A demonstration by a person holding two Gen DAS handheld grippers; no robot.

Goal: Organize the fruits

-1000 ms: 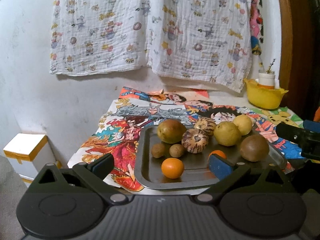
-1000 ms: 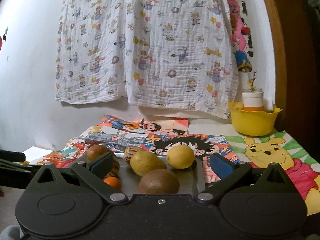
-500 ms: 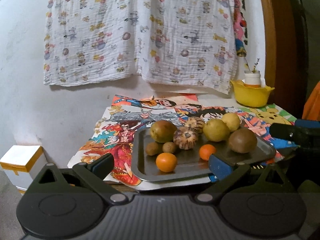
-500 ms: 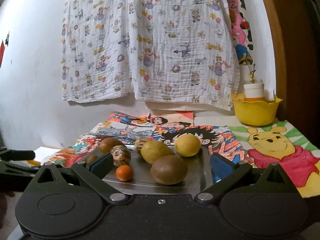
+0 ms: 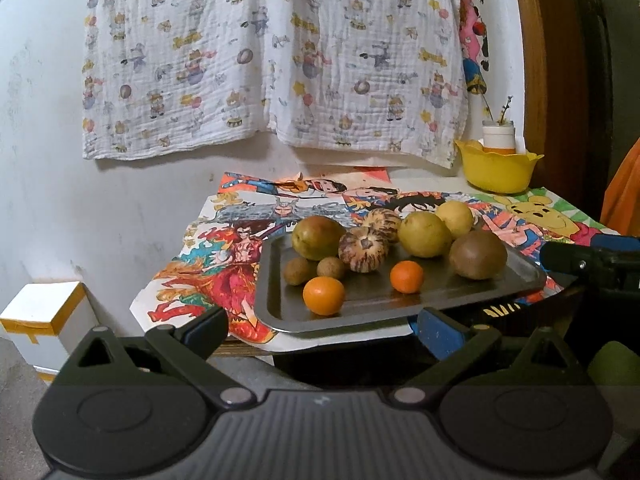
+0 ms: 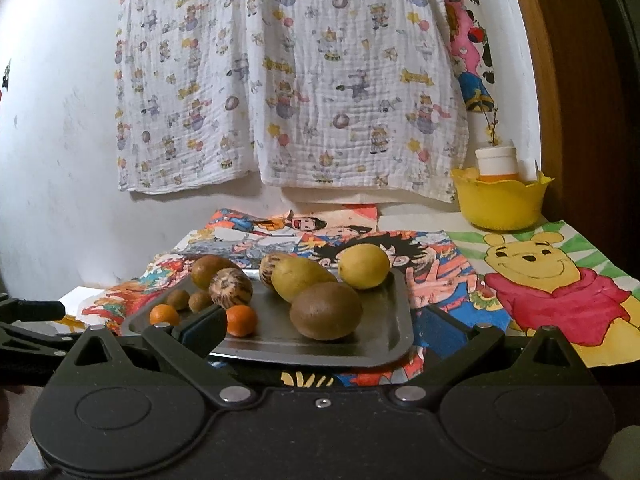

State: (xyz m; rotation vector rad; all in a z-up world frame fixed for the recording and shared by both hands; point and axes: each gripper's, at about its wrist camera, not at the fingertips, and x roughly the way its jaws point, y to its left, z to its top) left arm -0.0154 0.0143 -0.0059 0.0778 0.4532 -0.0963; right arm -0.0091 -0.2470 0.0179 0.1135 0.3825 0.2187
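A metal tray (image 5: pixel 516 280) (image 6: pixel 394 320) sits on a table covered with cartoon posters and holds several fruits. Among them are two small oranges (image 5: pixel 323 295) (image 6: pixel 241 320), a brown kiwi-like fruit (image 5: pixel 477 255) (image 6: pixel 326 311), yellow-green fruits (image 5: pixel 425 234) (image 6: pixel 363 266), striped round fruits (image 5: pixel 363 249) (image 6: pixel 231 287) and small brown ones (image 5: pixel 300 271). My left gripper (image 5: pixel 320 326) stands open below the tray's front edge, empty. My right gripper (image 6: pixel 320 326) is open too, in front of the tray's near side. Neither touches a fruit.
A yellow bowl (image 5: pixel 498 170) (image 6: pixel 502 200) with a white jar stands at the back right by a wooden frame. A patterned cloth (image 5: pixel 272 56) hangs on the wall. A white box (image 5: pixel 44 320) sits on the floor at left. The right gripper's body (image 5: pixel 592 258) shows at right.
Both grippers have drawn back and lower from the table, so the tray looks smaller and farther. The fruits have not moved. Both stay open.
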